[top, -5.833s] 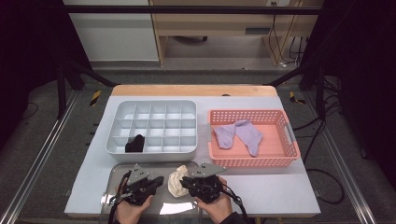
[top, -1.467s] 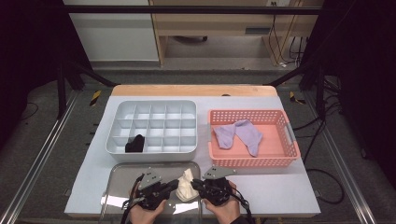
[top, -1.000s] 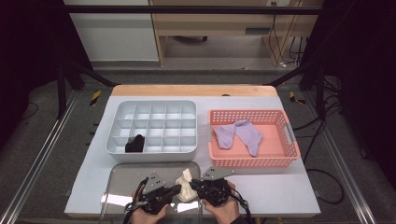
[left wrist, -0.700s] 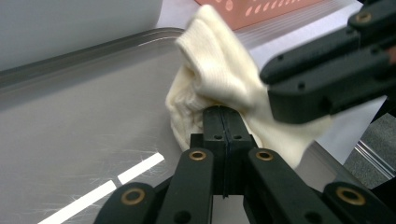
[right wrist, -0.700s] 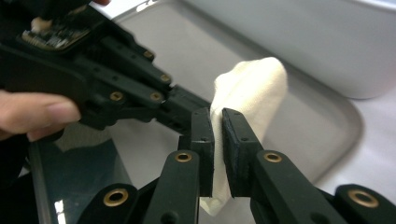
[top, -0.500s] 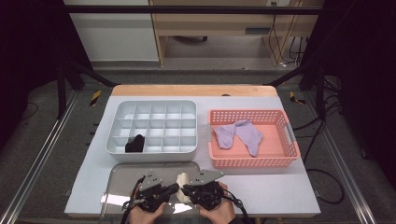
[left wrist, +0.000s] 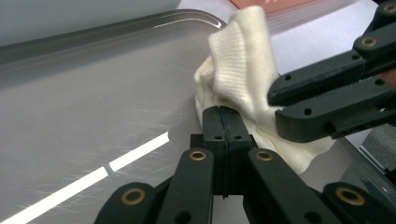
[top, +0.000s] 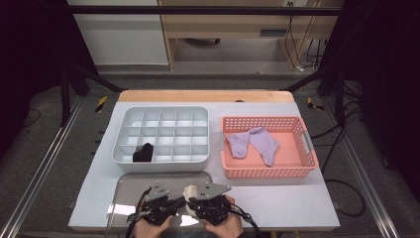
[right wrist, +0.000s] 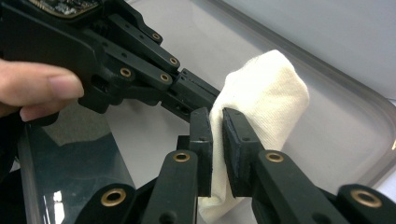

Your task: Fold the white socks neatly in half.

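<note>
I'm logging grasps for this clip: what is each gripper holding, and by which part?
Both hold the cream sock over the metal tray. The left gripper pinches its lower bunched edge; the right gripper clamps a fold at its side.

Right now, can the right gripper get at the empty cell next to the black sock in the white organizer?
Probably yes. The right gripper, shut on the cream sock together with the left gripper, sits just before the white organizer; nothing stands between, and cells beside the black sock are open.

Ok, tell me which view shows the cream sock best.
The left gripper view: the cream sock shows its knit. The right gripper view shows its smooth fold; the high view shows a small pale bundle.
</note>
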Available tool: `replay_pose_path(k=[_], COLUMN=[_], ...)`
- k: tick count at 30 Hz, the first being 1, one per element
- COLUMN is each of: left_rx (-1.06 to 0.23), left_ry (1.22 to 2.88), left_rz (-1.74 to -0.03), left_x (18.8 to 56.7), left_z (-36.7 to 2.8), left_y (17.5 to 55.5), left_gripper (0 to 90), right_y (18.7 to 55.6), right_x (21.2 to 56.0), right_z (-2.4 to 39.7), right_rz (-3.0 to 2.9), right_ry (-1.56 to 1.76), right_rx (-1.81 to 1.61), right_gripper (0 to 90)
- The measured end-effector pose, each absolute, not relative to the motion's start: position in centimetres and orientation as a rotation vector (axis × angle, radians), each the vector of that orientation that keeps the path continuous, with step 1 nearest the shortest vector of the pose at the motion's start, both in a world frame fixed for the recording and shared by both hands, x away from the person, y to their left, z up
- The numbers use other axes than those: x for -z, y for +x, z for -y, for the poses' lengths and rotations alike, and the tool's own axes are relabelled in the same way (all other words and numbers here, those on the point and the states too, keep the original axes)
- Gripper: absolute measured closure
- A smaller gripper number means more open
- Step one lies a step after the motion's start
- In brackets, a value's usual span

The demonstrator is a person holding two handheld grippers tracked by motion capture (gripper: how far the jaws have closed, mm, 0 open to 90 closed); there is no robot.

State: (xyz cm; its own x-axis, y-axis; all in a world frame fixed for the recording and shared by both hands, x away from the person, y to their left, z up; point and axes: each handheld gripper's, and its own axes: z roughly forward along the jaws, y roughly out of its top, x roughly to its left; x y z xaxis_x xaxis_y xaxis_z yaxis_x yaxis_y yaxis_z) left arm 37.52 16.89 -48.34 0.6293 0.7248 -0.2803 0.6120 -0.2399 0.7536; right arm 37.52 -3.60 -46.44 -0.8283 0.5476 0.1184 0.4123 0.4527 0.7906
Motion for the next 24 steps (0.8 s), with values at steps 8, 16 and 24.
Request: replay_pose_path(k=[8, 16, 24], left_rx=[-0.204, -0.232, -0.218], left_ry=[1.858, 1.946, 1.905], left_rz=[-1.031, -0.995, -1.039], left_x=[45.5, 44.5, 46.2], left_z=[-18.4, -15.9, -17.9], left_y=[38.5, 39.4, 38.3], left_gripper=[85.0, 62.2, 59.7], right_y=[37.5, 37.3, 37.0], right_x=[46.5, 46.5, 46.7], right_z=[3.5, 3.2, 3.4], right_rz=[-2.55, -2.551, -2.556], right_ry=[0.829, 0.805, 0.786], right_rx=[-1.318, -1.308, -1.317], right_gripper=[82.8, 82.7, 79.7])
